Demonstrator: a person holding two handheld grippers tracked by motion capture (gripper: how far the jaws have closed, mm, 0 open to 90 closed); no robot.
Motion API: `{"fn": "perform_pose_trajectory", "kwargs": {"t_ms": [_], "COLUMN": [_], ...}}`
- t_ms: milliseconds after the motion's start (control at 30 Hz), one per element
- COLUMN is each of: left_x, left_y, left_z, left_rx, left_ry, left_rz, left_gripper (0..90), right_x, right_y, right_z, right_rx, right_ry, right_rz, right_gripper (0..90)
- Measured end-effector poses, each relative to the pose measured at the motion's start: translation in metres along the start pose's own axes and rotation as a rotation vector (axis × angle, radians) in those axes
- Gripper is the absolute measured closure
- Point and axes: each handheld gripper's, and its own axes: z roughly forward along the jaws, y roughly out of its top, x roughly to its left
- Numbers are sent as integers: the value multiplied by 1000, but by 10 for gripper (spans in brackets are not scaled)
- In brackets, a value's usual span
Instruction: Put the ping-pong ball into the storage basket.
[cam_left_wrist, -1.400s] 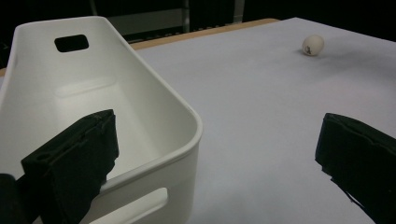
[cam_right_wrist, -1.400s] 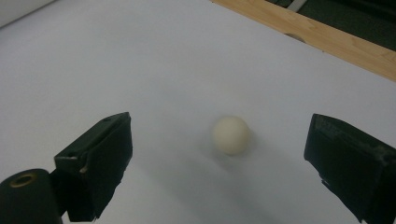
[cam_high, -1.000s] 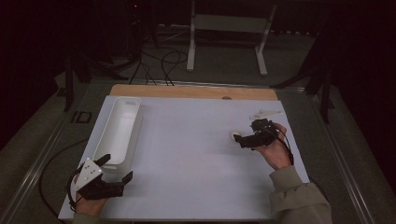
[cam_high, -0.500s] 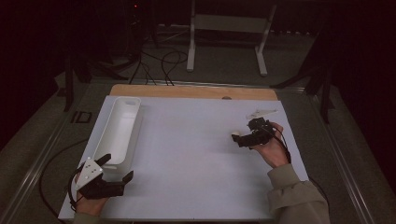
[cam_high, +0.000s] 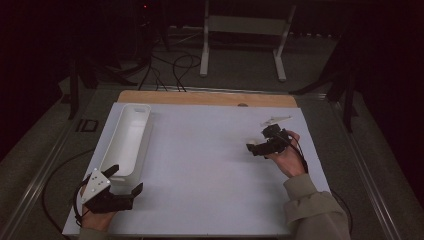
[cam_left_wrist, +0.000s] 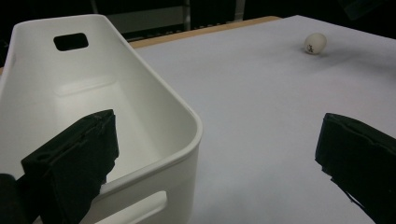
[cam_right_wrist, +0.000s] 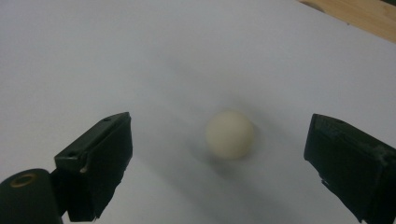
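Matt white sheet, smooth plastic bin and a pale ball on a wood-edged counter.

The counter (cam_high: 210, 165) carries a flat, matt white covering, paper-like and unmarked, with a strip of bare light wood (cam_high: 205, 98) along its far edge. The white bin (cam_left_wrist: 154, 116) looks like moulded plastic, smooth with a soft satin sheen on its rounded rim. The cream ball (cam_right_wrist: 229, 134) has a dull, even, plastic-like surface; in the left gripper view it carries a small dark print. The left hand-held gripper (cam_high: 122, 180) and right hand-held gripper (cam_right_wrist: 217, 158) have matt black jaws with rough-cut pad edges. A sleeve (cam_high: 315, 210) of plain woven cloth, beige, covers one forearm.
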Motion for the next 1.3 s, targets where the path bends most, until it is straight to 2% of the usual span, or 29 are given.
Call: {"fn": "perform_pose_trajectory", "kwargs": {"t_ms": [267, 1300], "left_x": [0, 0], "left_y": [0, 0], "left_z": [0, 0], "left_rx": [-1, -1], "left_ry": [-1, -2], "left_rz": [-1, 0], "left_gripper": [1, 1], "right_x": [-1, -8], "right_y": [1, 1], "right_z": [12, 35], "right_rx": [47, 93], "right_ry": [-12, -31], "right_rz": [13, 40], "right_gripper": [71, 80]}}
